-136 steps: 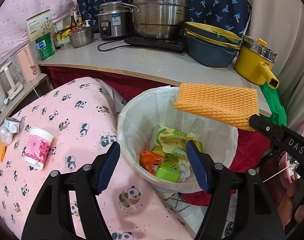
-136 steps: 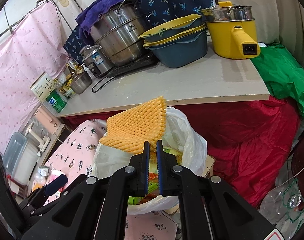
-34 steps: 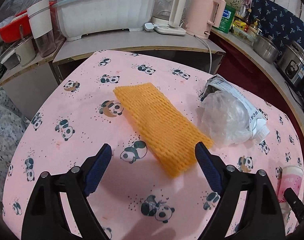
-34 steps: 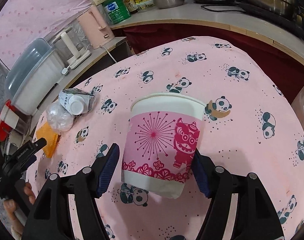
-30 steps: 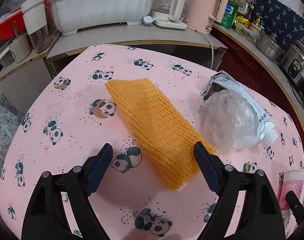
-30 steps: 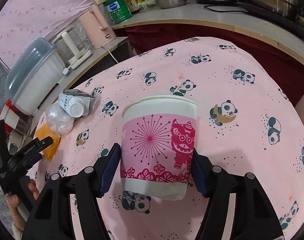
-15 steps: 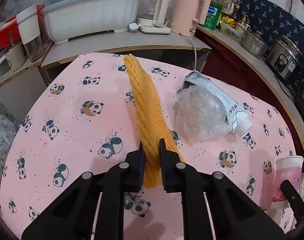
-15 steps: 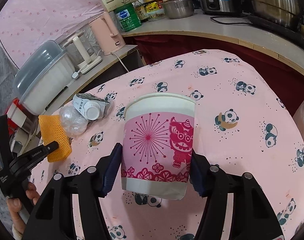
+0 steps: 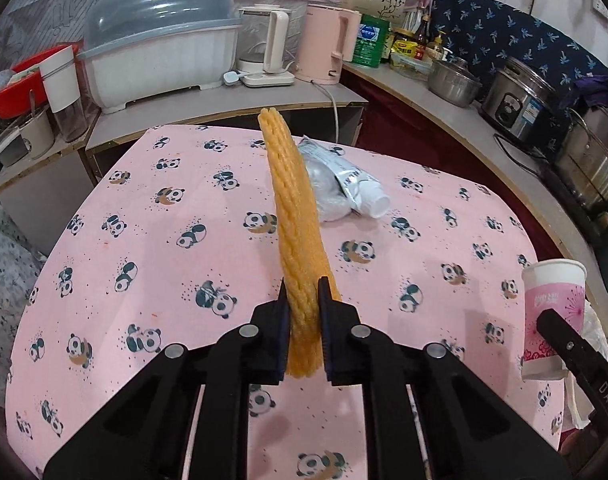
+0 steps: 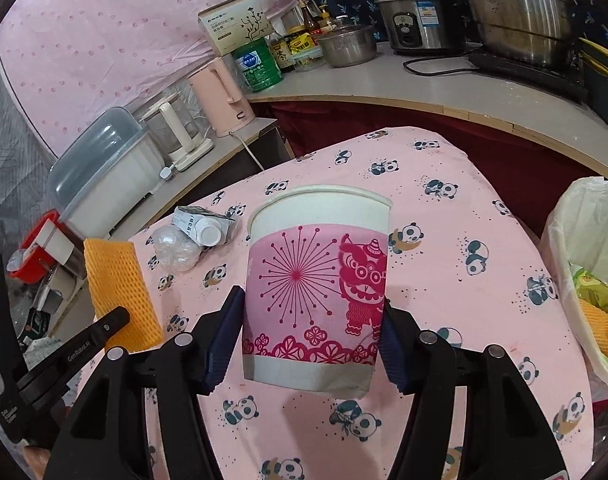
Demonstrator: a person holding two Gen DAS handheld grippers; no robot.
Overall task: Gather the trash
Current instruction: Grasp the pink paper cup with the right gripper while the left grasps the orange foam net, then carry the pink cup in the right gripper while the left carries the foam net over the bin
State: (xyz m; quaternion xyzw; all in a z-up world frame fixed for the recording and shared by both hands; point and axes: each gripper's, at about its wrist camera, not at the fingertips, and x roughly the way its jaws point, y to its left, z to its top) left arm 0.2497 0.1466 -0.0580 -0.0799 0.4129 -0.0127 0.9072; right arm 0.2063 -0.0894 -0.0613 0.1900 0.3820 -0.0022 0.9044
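Mid-collection: your left gripper (image 9: pixel 302 304) pinches an orange foam net sleeve (image 9: pixel 294 216) edge-up above the panda tablecloth (image 9: pixel 144 216), jaws just closed on it. A second ago it lay flat. Your right gripper (image 10: pixel 310 336) clamps the paper cup (image 10: pixel 318 292). The bin (image 10: pixel 560 248) already holds wrappers; a crumpled carton (image 9: pixel 346 180) and plastic wad (image 10: pixel 176 250) remain.

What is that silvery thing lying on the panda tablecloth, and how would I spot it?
Find the pink panda tablecloth. Toward its far side, near the pink kettle, lies a crushed silver carton on its side with a round white cap, touching a crumpled clear plastic wad. It is the only silver, printed item there.
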